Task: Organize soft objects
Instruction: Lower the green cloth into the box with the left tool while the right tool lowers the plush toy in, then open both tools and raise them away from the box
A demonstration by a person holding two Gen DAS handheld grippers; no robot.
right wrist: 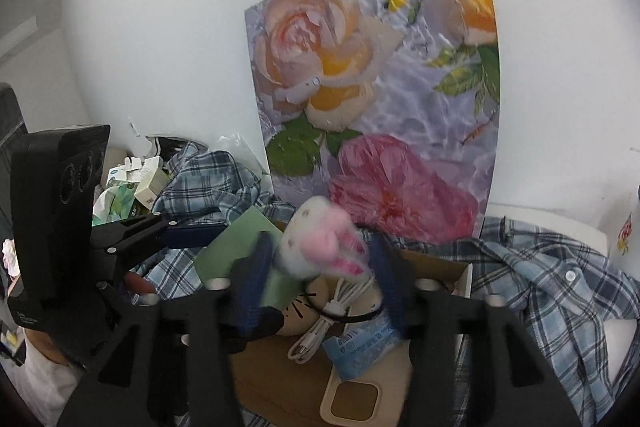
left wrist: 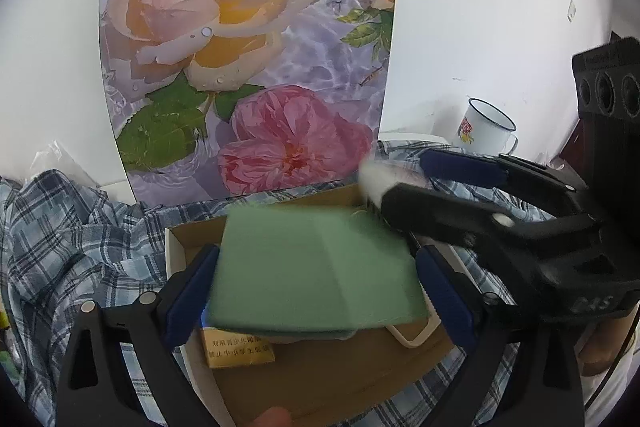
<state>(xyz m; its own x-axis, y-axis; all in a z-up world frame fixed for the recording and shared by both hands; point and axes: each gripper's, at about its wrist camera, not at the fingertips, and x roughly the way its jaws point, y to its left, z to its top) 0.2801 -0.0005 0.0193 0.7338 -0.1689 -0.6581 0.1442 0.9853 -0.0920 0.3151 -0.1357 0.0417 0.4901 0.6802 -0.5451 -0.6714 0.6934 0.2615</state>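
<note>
Green pad (left wrist: 316, 267) clamped in left tongs (left wrist: 316, 283); right tongs (right wrist: 320, 267) grip plush rabbit (right wrist: 320, 239).

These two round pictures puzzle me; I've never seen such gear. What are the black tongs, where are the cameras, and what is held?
No robot here: a person holds a pair of hand tongs in each hand, with a fisheye camera on each looking along its fingers. The left tongs grip a green sheet. The right tongs grip a white-and-pink plush toy. Below lies an open cardboard box holding a white cable, on a plaid shirt. Behind stands a flower picture, with an enamel mug beside it.
</note>
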